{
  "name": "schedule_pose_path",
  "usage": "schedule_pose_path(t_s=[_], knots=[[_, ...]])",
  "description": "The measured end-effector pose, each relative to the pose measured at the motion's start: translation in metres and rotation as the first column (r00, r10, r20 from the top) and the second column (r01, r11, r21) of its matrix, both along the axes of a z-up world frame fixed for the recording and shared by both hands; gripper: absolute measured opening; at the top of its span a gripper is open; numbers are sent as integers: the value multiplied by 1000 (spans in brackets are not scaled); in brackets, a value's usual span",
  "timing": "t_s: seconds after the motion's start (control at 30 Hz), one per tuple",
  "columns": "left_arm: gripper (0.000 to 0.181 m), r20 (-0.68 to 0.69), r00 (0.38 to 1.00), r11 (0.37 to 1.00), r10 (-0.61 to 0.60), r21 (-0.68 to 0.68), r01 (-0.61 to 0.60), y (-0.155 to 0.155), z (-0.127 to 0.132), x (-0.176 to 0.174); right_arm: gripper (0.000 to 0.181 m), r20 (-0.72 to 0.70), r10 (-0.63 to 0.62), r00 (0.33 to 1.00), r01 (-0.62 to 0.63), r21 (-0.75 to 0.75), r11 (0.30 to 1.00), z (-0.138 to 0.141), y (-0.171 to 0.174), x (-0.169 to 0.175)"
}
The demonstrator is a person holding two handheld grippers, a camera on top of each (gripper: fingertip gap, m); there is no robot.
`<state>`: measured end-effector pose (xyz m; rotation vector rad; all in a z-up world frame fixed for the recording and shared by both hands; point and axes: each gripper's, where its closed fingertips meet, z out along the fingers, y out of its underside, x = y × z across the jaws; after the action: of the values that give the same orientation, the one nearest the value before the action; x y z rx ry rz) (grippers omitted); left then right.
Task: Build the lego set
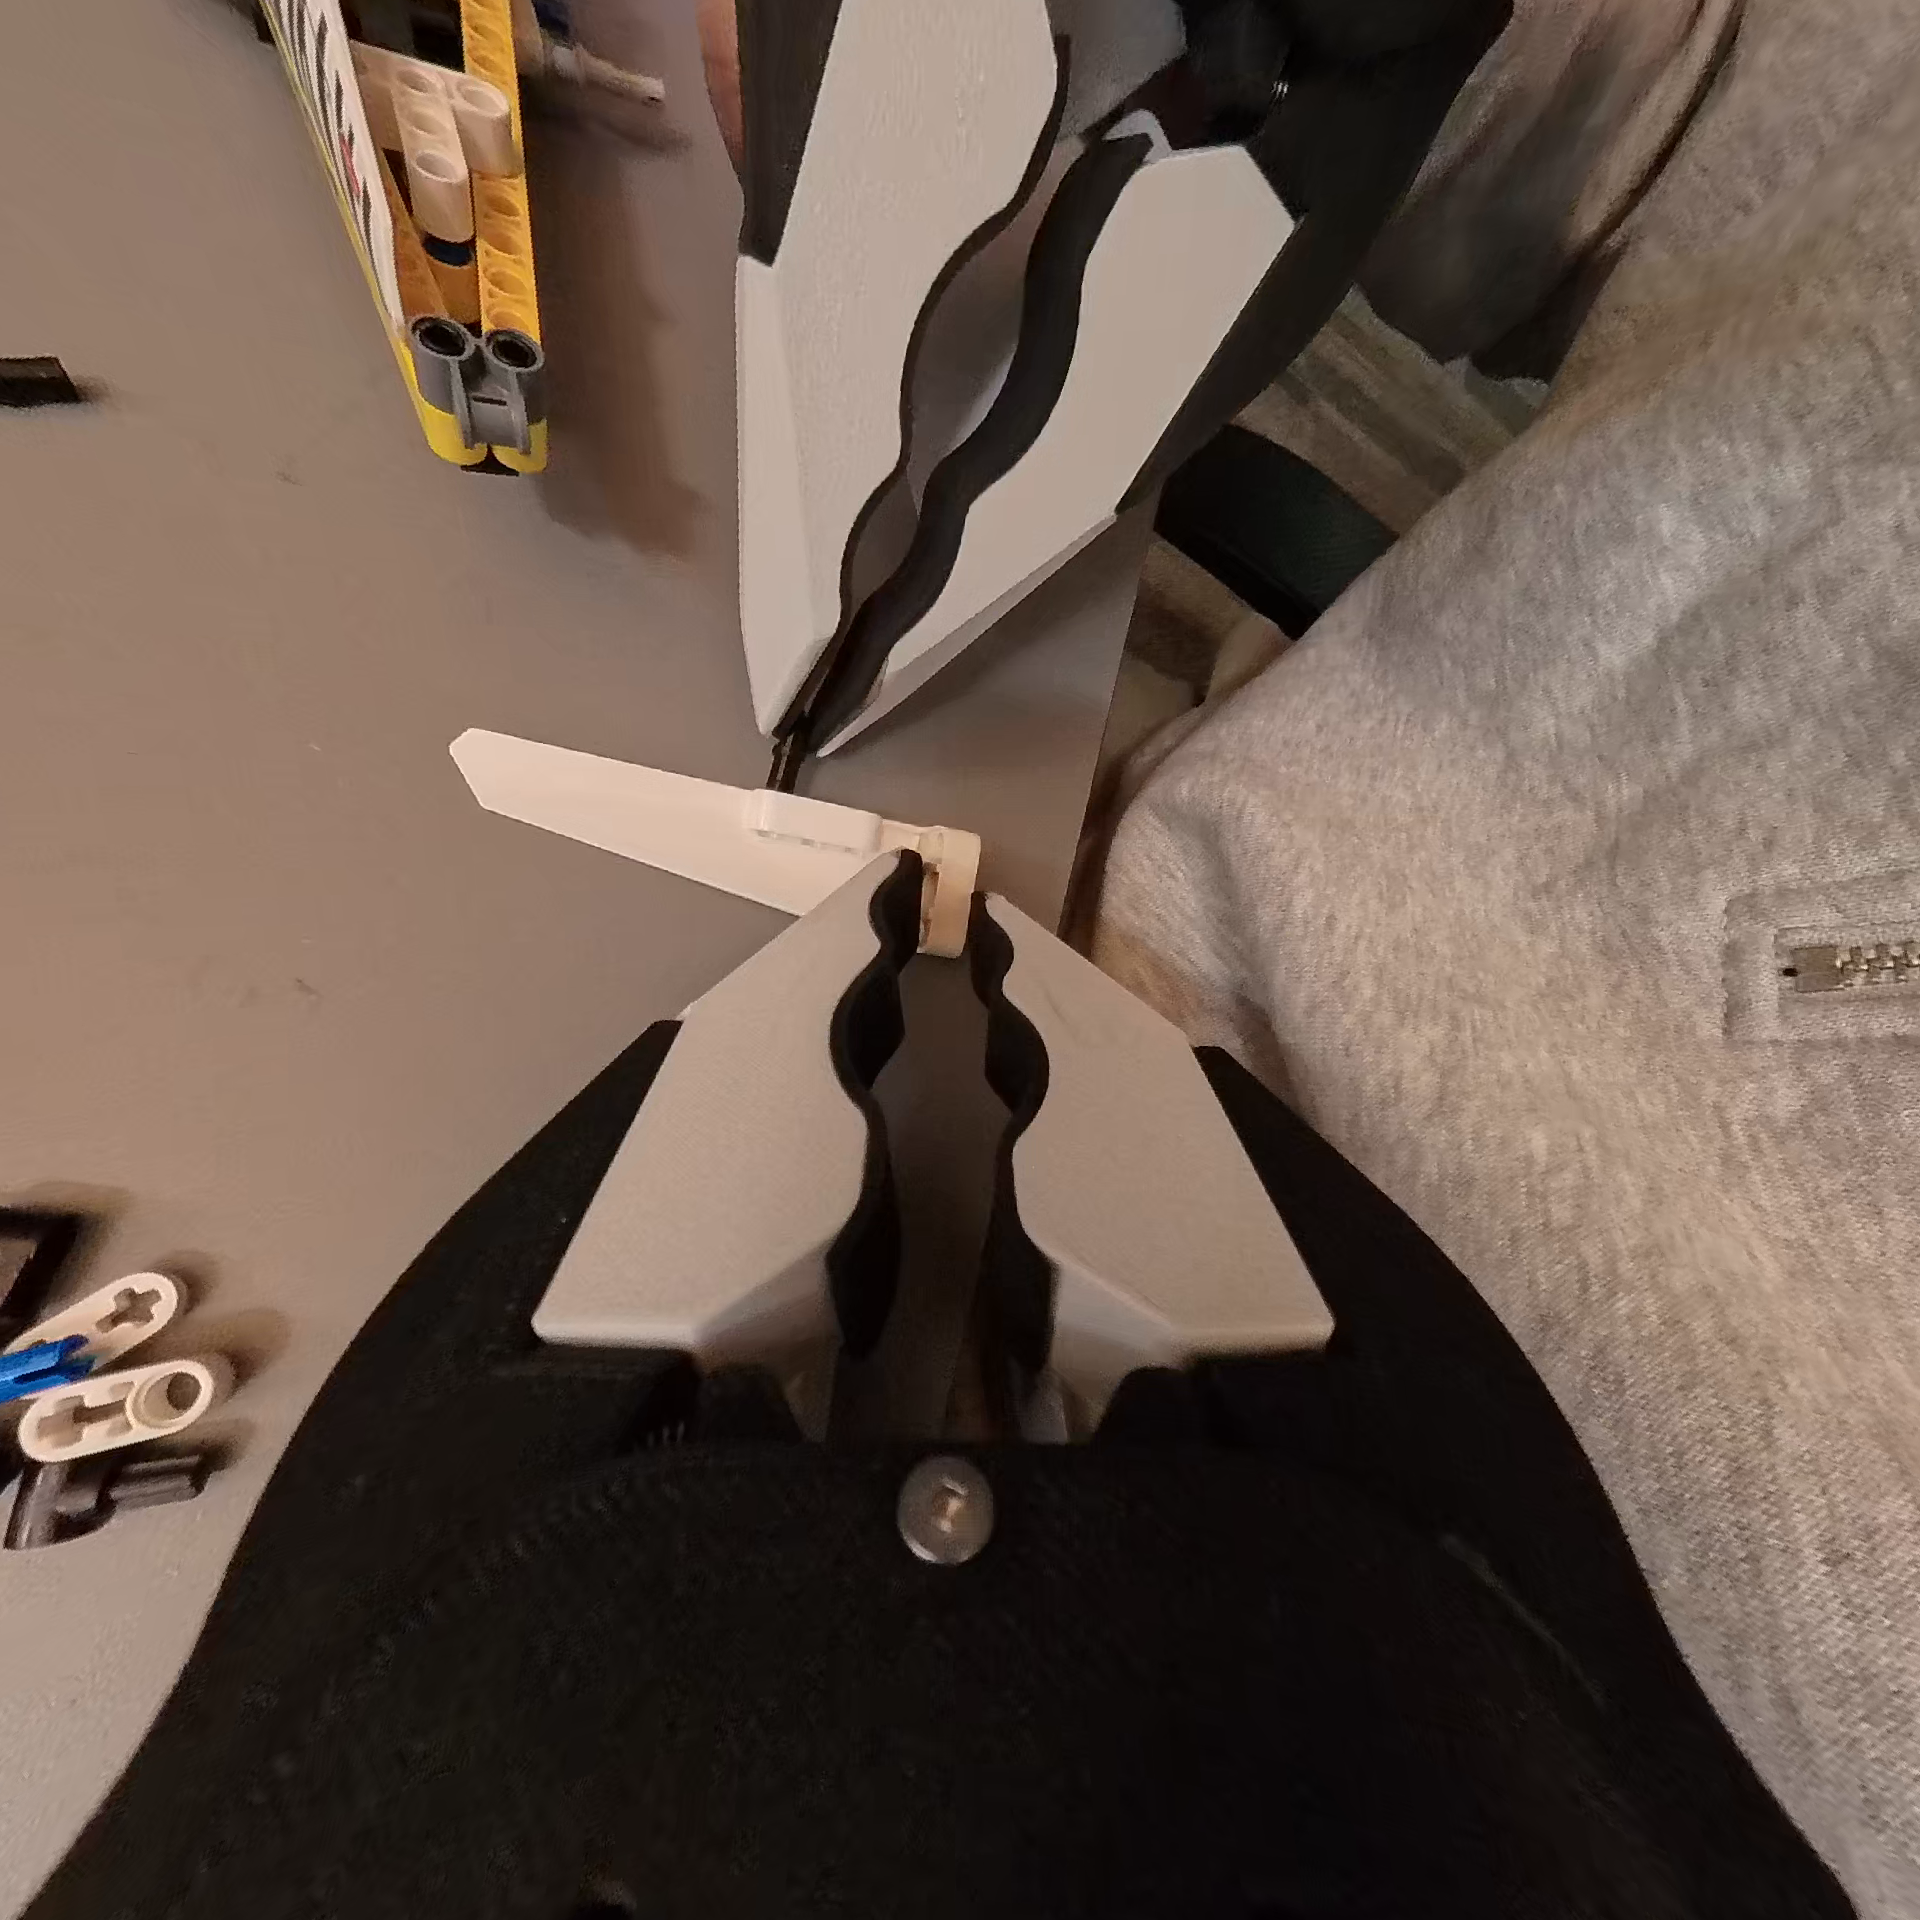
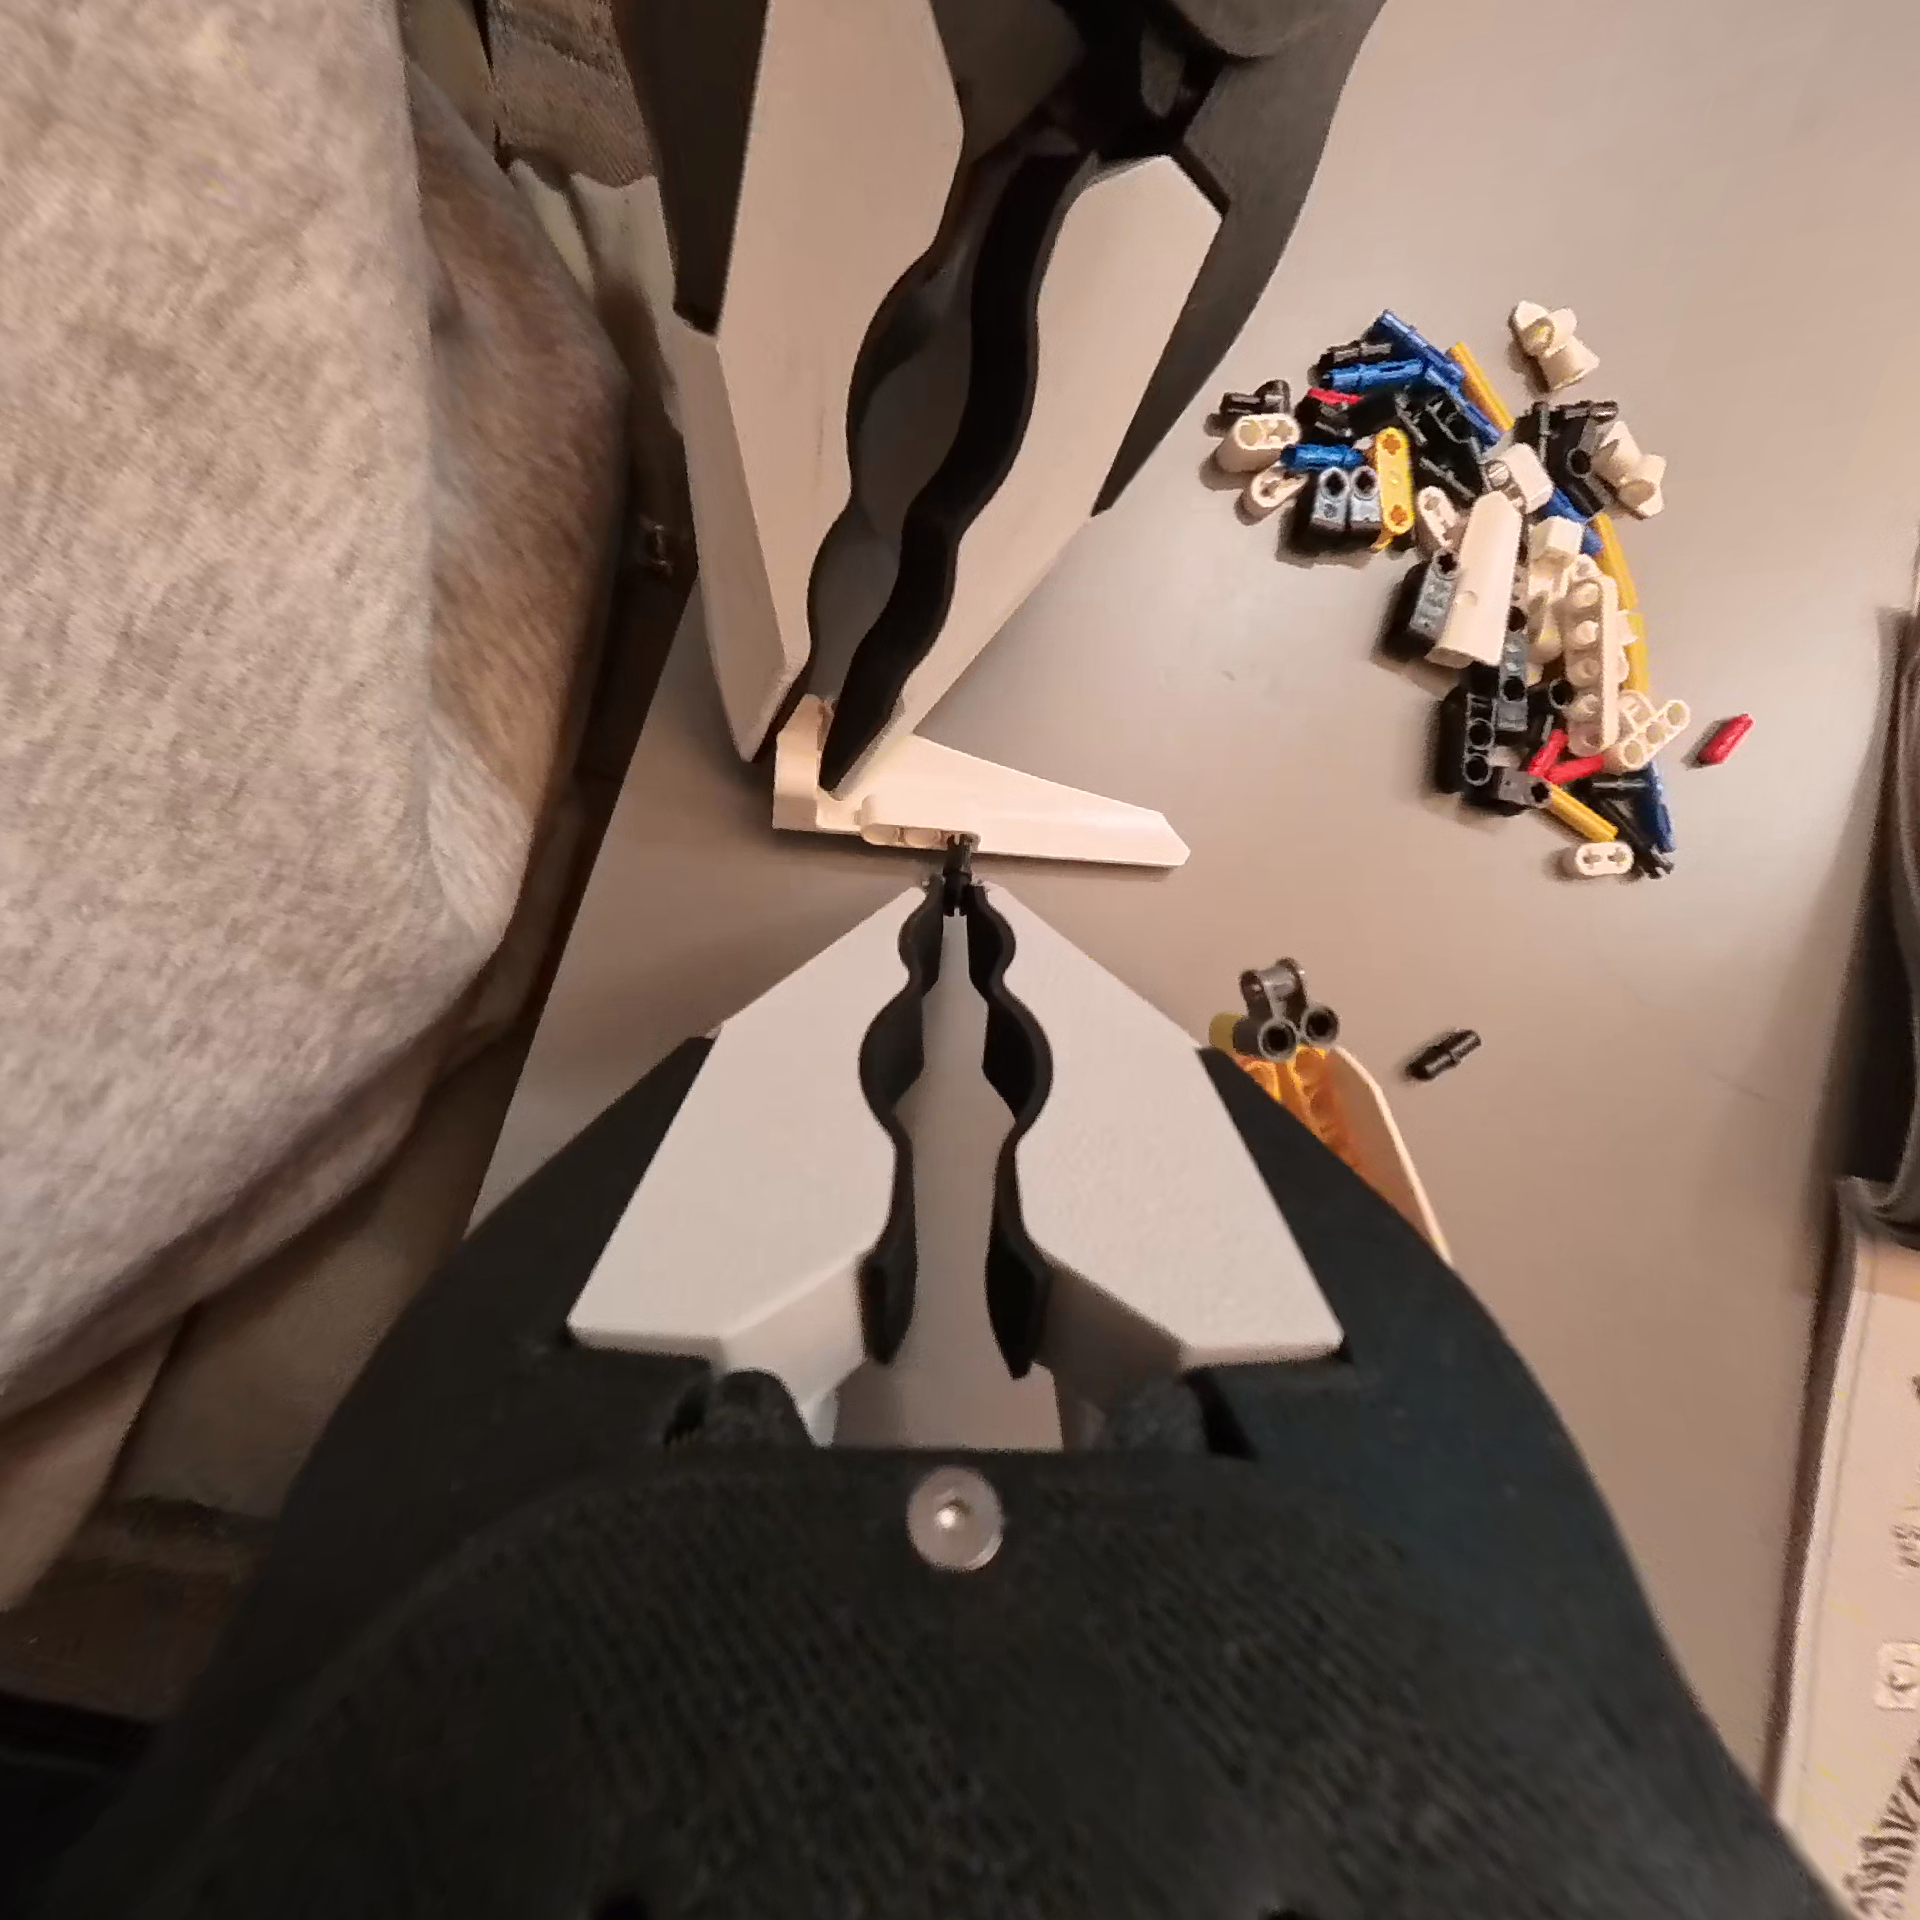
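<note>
Right wrist view: right hand-held gripper [image 2: 951, 902] pinches a black pin [image 2: 954, 871] at the white wing piece [image 2: 997, 816], which the left hand-held gripper [image 2: 821, 753] clamps above the counter [image 2: 1195, 935]. Misalignment could make the pin slip out.

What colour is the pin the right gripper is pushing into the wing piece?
Black pin; clearest in the right wrist view.

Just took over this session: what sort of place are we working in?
Probably a home or hobby desk, not a factory: a plain grey tabletop, a loose pile of lego parts, and a person in a grey sweater seated close.
</note>
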<state>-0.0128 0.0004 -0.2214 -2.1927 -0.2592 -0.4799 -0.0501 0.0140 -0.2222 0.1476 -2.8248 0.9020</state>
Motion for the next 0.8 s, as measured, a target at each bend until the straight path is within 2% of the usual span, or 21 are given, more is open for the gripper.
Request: schedule_pose_path(t_s=[0.37,0.6,0.8], knots=[[12,-121,991,999,48,9,-47,-1,0,-4,2,43,-11,999,10,29,1000,-3,0,4],[22,-101,990,993,100,69,-93,-4,13,-9,2,83,-11,996,12,-5,1000,-3,-4,7],[32,-236,962,989,136,-24,-146,-9,1,-15,2,90,-42,995,44,-26,999,-2,-4,6]])
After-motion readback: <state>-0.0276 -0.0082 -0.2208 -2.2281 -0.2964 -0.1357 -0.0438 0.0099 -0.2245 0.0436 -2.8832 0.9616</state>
